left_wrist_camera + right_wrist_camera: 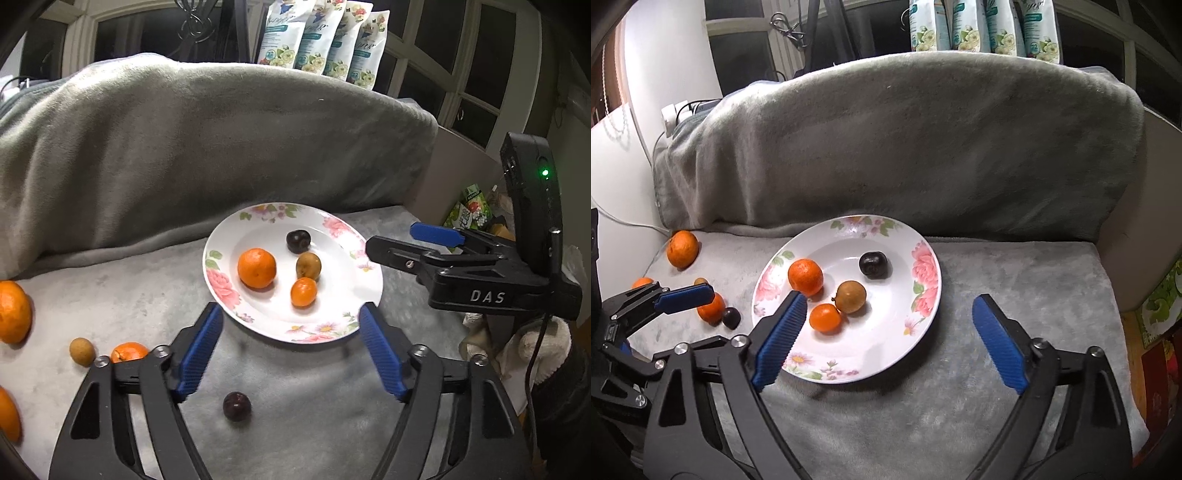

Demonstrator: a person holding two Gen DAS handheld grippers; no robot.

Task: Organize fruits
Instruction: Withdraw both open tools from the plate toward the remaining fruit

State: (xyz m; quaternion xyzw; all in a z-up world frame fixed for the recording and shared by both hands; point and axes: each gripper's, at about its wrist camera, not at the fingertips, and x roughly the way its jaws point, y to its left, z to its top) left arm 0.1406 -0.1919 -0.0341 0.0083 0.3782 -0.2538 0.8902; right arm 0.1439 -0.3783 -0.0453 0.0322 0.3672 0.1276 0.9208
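Left gripper spread, empty; floral plate at its twelve o'clock, loose dark plum at six. Right gripper spread, empty, over the plate's near rim.

Two wrist-mounted fisheye views, both aimed forward and slanting downward along the fingers toward a grey blanket-covered seat. The left wrist view looks from the near left edge of the seat; its own left gripper frames the lower field, and the floral plate lies close ahead, right of centre. The right wrist view looks from the near right side; the right gripper fills its foreground, with the same plate just ahead, left of centre. Shared ground: the plate, the blanket's draped back and the white pouches behind. Each view catches the other gripper at its inner margin.
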